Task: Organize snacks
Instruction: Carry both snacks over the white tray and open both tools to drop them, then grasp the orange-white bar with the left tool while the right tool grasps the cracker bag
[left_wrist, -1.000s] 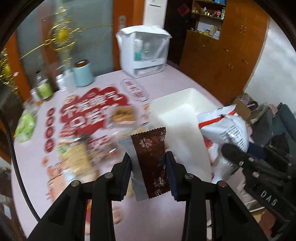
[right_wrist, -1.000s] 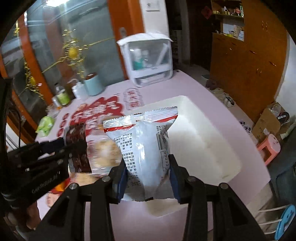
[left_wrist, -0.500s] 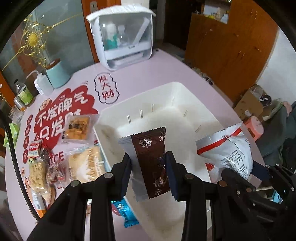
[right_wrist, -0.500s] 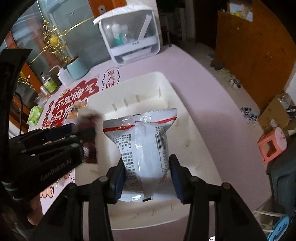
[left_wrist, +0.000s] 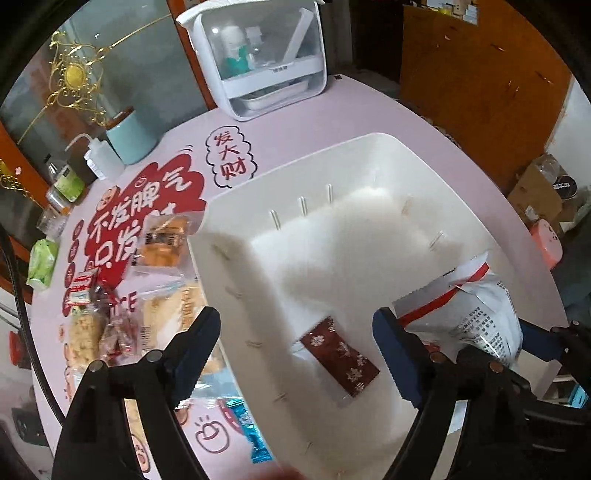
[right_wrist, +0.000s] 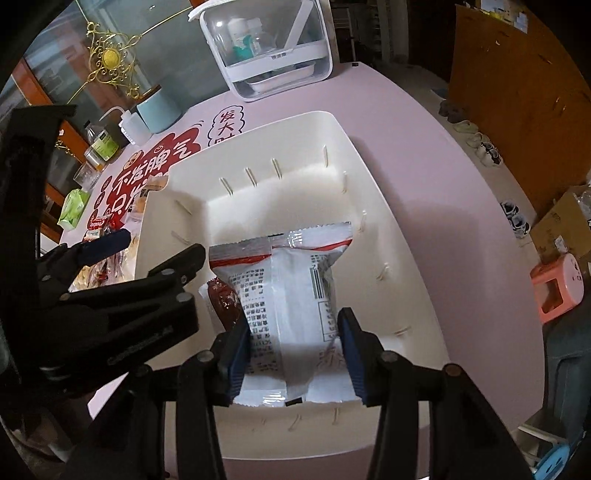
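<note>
The left hand-held gripper (left_wrist: 295, 354) hangs over the near part of a white bin (left_wrist: 369, 147) with its jaws opening wide and nothing pressed between them; below the gap a dark brown packet (left_wrist: 338, 356) printed with pale snowflakes lies flat on the bin floor, free of both pads. The right hand-held gripper (right_wrist: 291, 354) stands part open, its blue pads pressed against the sides of a white pouch (right_wrist: 291, 288), a puffy silver-white bag with a red stripe under its crimped top and blocks of black print on its back. The pouch sits upright inside the bin, toward the near wall, its lower edge down near the floor. The bin stands on a pink desk (left_wrist: 288, 125) with large red lettering printed on it. The left wrist view alone shows the heap of loose snacks (left_wrist: 147, 295) on the desk just left of the bin: biscuits in clear wrappers, an orange packet, a blue wrapper near the bin's near corner. In the right wrist view the brown packet is only a sliver peeping out at the pouch's left side, but the whole face of the pouch shows there, whereas the left view catches just its top corner. At the far edge of the desk stands a white box with a clear lid (right_wrist: 273, 48), and a pale blue cup (right_wrist: 159, 110) to its left.
</note>
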